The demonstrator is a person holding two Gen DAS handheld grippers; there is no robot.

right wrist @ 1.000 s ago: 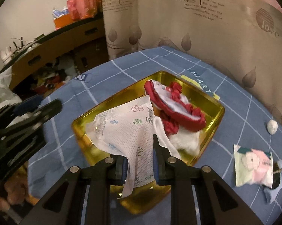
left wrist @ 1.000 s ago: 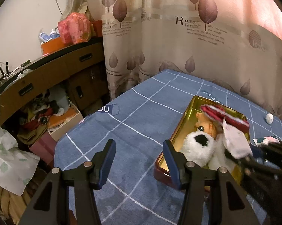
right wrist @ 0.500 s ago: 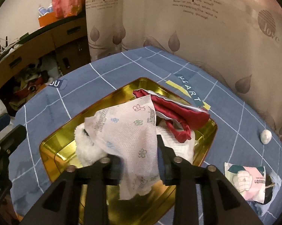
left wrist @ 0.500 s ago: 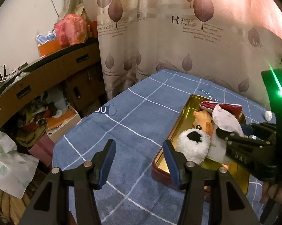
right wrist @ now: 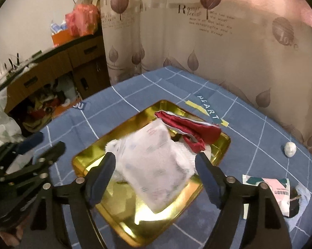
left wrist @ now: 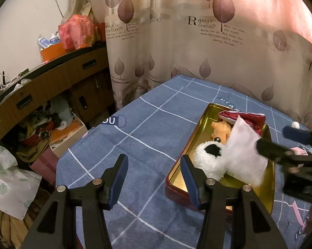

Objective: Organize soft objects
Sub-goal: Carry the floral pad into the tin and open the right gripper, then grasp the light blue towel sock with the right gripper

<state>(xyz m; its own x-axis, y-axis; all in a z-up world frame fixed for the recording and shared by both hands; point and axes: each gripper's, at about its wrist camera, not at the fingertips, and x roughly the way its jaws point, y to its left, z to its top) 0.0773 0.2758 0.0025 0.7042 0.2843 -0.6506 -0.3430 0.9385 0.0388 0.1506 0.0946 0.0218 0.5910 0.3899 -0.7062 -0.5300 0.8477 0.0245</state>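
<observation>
One second before, the right gripper (right wrist: pixel 156 166) had been pinched on the white printed pouch (right wrist: pixel 156 164) above the gold tin tray (right wrist: pixel 216 151); at this moment its jaws were opening, and neither pad pressed on the pouch, which showed blurred between them. The pouch was therefore released over the tray. In the left wrist view the pouch (left wrist: pixel 245 151) lay in the tray (left wrist: pixel 199 128), leaning on the white plush toy (left wrist: pixel 209 161), with the right gripper (left wrist: pixel 280 141) just beside it. This placement appeared complete, and the gripper was judged free for the next item. The pouch's long axis ran diagonally along the tray's length, from the near corner toward the far end, with its far narrow edge pointing at the red fabric item (right wrist: pixel 189 128). It sat tilted, not flat, so it could yet settle or slide. The left gripper (left wrist: pixel 153 174) stood spread and empty over the blue checked cloth (left wrist: pixel 135 137), beside the near end of the tray, as it had one second before. A pink-and-white packet (right wrist: pixel 266 191) and a small white ball (right wrist: pixel 290 149) were on the cloth outside the tray, so the task was judged unfinished.
</observation>
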